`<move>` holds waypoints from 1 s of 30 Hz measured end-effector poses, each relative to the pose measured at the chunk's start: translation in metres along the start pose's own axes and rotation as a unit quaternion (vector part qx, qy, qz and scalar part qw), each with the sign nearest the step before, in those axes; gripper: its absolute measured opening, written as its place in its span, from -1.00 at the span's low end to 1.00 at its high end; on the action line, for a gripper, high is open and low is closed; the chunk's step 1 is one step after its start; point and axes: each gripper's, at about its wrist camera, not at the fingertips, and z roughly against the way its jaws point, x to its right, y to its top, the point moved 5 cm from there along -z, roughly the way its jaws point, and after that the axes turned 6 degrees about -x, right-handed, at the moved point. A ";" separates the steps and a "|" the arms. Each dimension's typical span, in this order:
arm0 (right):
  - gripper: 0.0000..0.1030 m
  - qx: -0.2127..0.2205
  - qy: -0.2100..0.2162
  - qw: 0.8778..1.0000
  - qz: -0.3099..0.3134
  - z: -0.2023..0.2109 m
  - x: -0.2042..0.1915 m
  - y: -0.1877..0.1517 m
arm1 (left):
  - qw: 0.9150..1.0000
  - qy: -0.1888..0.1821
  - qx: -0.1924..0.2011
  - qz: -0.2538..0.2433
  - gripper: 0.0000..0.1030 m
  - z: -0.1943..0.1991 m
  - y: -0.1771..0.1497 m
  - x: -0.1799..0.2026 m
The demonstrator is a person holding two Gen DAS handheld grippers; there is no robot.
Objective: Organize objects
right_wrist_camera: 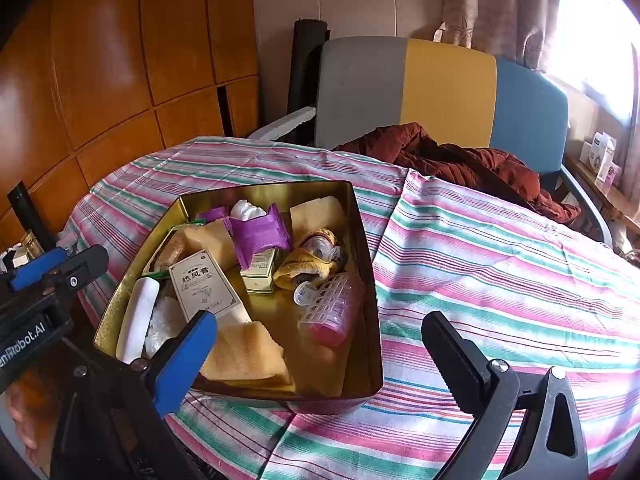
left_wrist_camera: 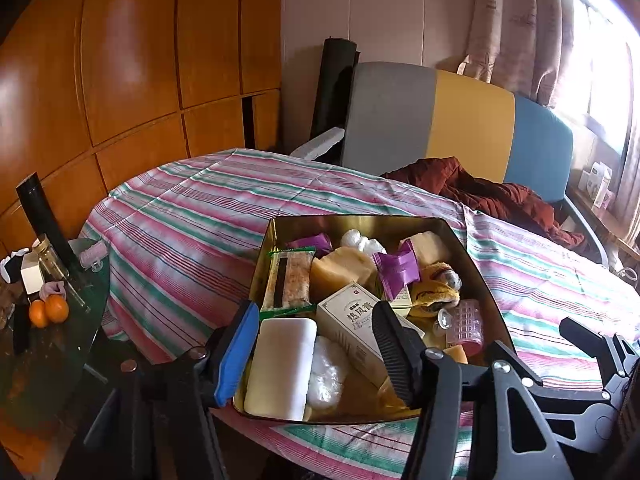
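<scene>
Already the gold tin (right_wrist_camera: 370, 280) on the striped cloth (right_wrist_camera: 500, 280) holds most of what is to be tidied: a white bar (left_wrist_camera: 280, 364), a cream carton with Chinese print (left_wrist_camera: 352, 320), purple sachets (right_wrist_camera: 260, 236), yellow sponges (right_wrist_camera: 244, 356), a pink studded roller (right_wrist_camera: 336, 312) and a yellow knitted piece (right_wrist_camera: 308, 268). As I judge it, the step in hand is a pick from inside the tin, or a rearranging of its contents, rather than bringing anything new to it.

In its own view the left gripper (left_wrist_camera: 316, 356) hangs over the tin's near left corner, jaws apart at a middling width. The blue pad lies outside the tin wall by the white bar; the black pad sits in front of the carton. Whether either pad touches anything I cannot tell, but nothing is clamped. The right gripper (right_wrist_camera: 320, 352) hovers over the tin's near edge, jaws wide apart and empty, a sponge just beyond its blue pad and bare cloth under the black one.

Next, the left jaws probably need to come down squarely around one item, the bar or the carton, with both pads inside the wall; as it stands, the blue pad would catch the rim. The packed contents leave little room, so neighbours may shift. The right gripper may have to steady the tin.
</scene>
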 end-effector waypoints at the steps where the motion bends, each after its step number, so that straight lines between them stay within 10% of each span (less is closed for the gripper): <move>1: 0.99 -0.001 0.000 1.000 0.000 0.000 0.000 0.000 | 1.000 -0.001 -0.002 0.001 0.16 -0.001 0.000 0.000; 30: 0.99 -0.022 -0.004 1.000 0.010 -0.013 -0.005 -0.007 | 1.000 0.016 0.006 0.003 0.08 -0.010 -0.005 -0.010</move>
